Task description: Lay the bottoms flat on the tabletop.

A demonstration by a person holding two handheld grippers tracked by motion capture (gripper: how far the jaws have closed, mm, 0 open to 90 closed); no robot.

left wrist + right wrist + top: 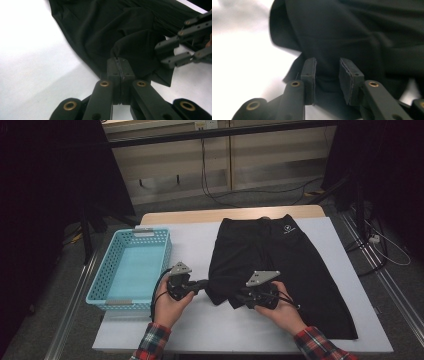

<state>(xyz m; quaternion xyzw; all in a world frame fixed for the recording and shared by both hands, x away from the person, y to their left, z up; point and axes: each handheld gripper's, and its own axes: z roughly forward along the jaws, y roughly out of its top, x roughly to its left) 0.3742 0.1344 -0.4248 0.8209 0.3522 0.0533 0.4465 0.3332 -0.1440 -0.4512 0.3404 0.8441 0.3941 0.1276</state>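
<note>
The left gripper (119, 65) has its jaws clamped on the black shorts (280, 265) (at the hem); the right gripper (327, 72) stands partly open, fabric between its jaws.

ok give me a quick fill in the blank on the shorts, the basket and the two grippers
1. The black shorts lie on the table to the ____ of the blue basket in the high view.
2. The left gripper has its jaws ____ on the shorts' hem.
3. The right gripper has a ____ between its pads.

Missing words: right; shut; gap
</note>
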